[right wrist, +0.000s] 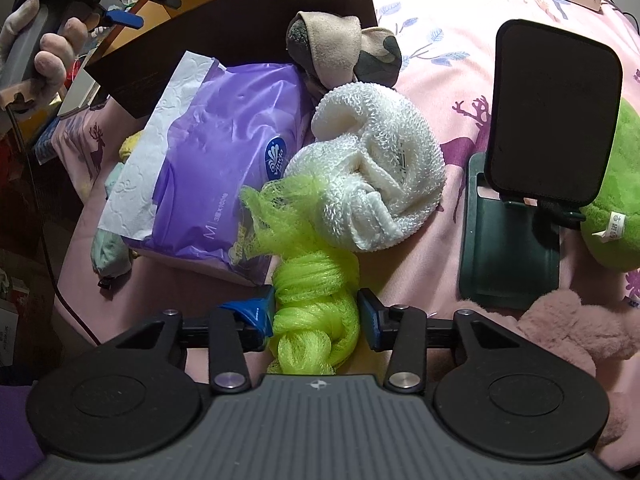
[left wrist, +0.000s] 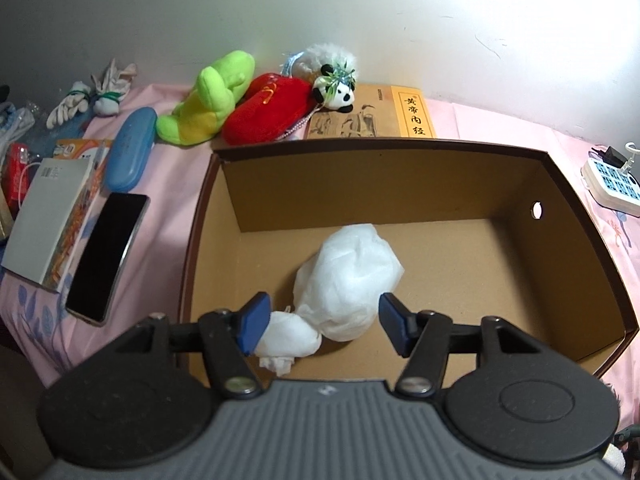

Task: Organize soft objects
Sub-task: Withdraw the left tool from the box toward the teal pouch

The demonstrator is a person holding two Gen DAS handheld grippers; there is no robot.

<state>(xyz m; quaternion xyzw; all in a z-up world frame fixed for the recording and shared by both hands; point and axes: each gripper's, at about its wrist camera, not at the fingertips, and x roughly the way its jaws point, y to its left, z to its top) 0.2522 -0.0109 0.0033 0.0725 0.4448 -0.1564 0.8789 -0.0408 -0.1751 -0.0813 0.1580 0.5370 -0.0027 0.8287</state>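
The green mesh pouf (right wrist: 314,312) lies at the lower centre of the right wrist view on the pink bedsheet (right wrist: 448,80), its long axis running from the bottom edge up toward the frame's middle, where a frayed net end fans out to the upper left. It is neon yellow-green, twisted into knotted coils. The right gripper (right wrist: 316,314) has its 2 blue pads pressed against the coil's sides, clamping it. Just above it sit a white knitted mesh ball (right wrist: 372,168) and a purple tissue pack (right wrist: 216,168) bearing a blue oval logo that appears to read "Vinda" and an "M". In the left wrist view the left gripper (left wrist: 320,326) stands open over the cardboard box (left wrist: 592,240) — holding nothing — and a white mesh bundle (left wrist: 348,280) lies on the box floor, slanting from lower left to upper right. Behind the box, a book (left wrist: 372,118) shows "黄帝内经".
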